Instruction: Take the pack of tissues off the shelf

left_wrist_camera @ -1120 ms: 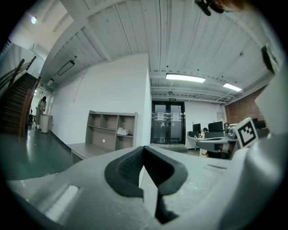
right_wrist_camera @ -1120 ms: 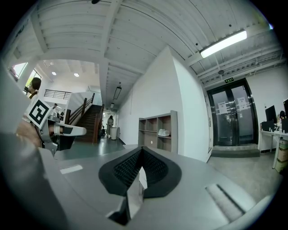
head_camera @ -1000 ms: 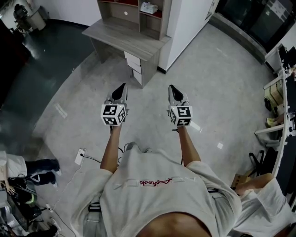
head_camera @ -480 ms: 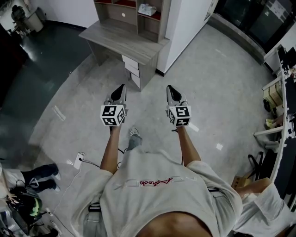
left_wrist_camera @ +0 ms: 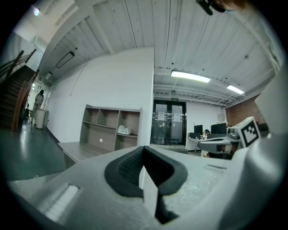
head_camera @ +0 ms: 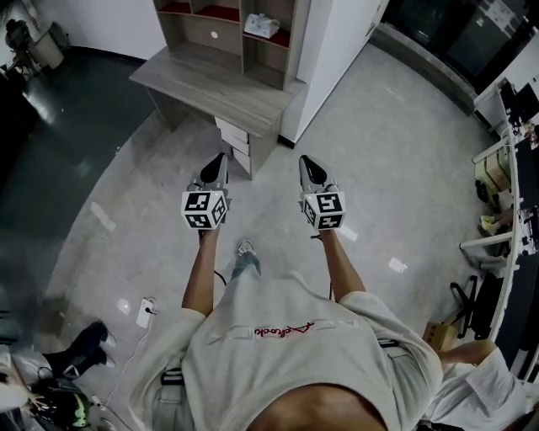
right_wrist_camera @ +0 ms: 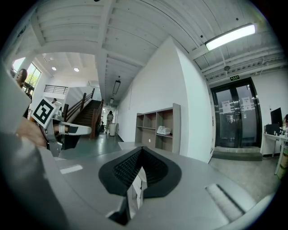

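Approach, apparently: left gripper (head_camera: 220, 162) and right gripper (head_camera: 307, 164), both clenched empty, are well short of the white tissue pack (head_camera: 260, 24) on the grey wooden shelf (head_camera: 297, 42); next, close in, unclench.

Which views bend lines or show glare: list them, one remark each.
Head view: floor curves outward, with bright glints on it. Left gripper view: round black border, ceiling lamp burnt white. Right gripper view: same round border, wall edges bowed, strip light glaring.

A ceiling strip light (left_wrist_camera: 190, 76) lights evenly; floor (head_camera: 404, 168) glints, fisheye-warped edges.
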A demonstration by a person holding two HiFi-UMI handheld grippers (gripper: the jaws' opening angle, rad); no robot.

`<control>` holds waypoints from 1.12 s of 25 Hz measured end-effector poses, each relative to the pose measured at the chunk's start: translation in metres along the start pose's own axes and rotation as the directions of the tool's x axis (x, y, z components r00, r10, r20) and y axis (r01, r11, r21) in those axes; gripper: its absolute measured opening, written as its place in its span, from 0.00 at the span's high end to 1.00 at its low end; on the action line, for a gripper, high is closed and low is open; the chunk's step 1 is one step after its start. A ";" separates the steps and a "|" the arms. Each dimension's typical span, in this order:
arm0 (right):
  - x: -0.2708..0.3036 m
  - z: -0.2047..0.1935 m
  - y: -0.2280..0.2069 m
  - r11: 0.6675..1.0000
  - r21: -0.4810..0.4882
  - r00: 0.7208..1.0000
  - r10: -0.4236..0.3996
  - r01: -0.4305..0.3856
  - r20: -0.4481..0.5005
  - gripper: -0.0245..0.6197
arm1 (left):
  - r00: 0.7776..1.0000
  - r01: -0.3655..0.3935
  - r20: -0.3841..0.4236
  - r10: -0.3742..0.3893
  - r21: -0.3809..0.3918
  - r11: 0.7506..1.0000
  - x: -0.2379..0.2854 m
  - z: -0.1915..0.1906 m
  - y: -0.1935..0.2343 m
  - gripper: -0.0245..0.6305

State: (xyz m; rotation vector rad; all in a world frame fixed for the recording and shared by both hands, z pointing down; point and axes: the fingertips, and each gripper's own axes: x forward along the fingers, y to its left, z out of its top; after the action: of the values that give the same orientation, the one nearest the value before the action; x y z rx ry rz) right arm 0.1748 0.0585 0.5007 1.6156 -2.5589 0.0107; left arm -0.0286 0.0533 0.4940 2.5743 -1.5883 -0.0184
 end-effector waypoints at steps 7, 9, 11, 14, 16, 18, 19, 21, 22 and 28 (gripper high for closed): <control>0.080 0.018 -0.017 1.000 -0.008 1.000 -0.028 0.028 0.007 0.95 | 0.999 0.031 0.011 -0.031 -0.003 1.000 0.067 0.017 0.051 0.96; 0.103 0.021 -0.021 0.999 -0.005 0.999 -0.035 0.035 0.008 0.95 | 0.999 0.037 0.012 -0.037 0.001 0.999 0.084 0.022 0.068 0.96; 0.126 0.025 -0.023 0.999 -0.003 0.999 -0.040 0.040 0.010 0.95 | 0.999 0.040 0.013 -0.040 0.003 0.999 0.099 0.027 0.084 0.96; 0.159 0.031 -0.025 0.999 -0.003 0.999 -0.045 0.045 0.016 0.95 | 0.999 0.044 0.015 -0.044 0.006 0.999 0.121 0.033 0.109 0.96; 0.178 0.034 -0.026 0.999 -0.005 0.999 -0.047 0.047 0.018 0.95 | 0.999 0.046 0.017 -0.046 0.006 0.999 0.133 0.036 0.124 0.96; 0.192 0.037 -0.027 0.999 -0.007 0.998 -0.052 0.052 0.020 0.95 | 0.999 0.051 0.017 -0.051 0.008 0.999 0.144 0.038 0.135 0.96; 0.198 0.038 -0.027 0.998 -0.008 0.998 -0.054 0.055 0.020 0.95 | 0.998 0.054 0.018 -0.055 0.010 0.998 0.149 0.039 0.140 0.96; 0.209 0.036 -0.027 0.998 -0.009 0.998 -0.058 0.059 0.018 0.95 | 0.998 0.061 0.017 -0.062 0.013 0.998 0.158 0.038 0.149 0.96; 0.213 0.034 -0.027 0.998 -0.009 0.998 -0.061 0.061 0.015 0.95 | 0.998 0.065 0.015 -0.066 0.015 0.998 0.162 0.038 0.153 0.96; 0.234 0.028 -0.032 0.998 -0.006 0.998 -0.068 0.068 -0.001 0.95 | 0.997 0.077 0.009 -0.077 0.020 0.997 0.180 0.038 0.167 0.96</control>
State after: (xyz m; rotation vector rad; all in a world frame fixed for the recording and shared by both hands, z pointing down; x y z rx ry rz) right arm 0.1011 -0.1678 0.4949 1.6987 -2.4986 -0.0023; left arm -0.0985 -0.1846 0.4827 2.6533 -1.4993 -0.0226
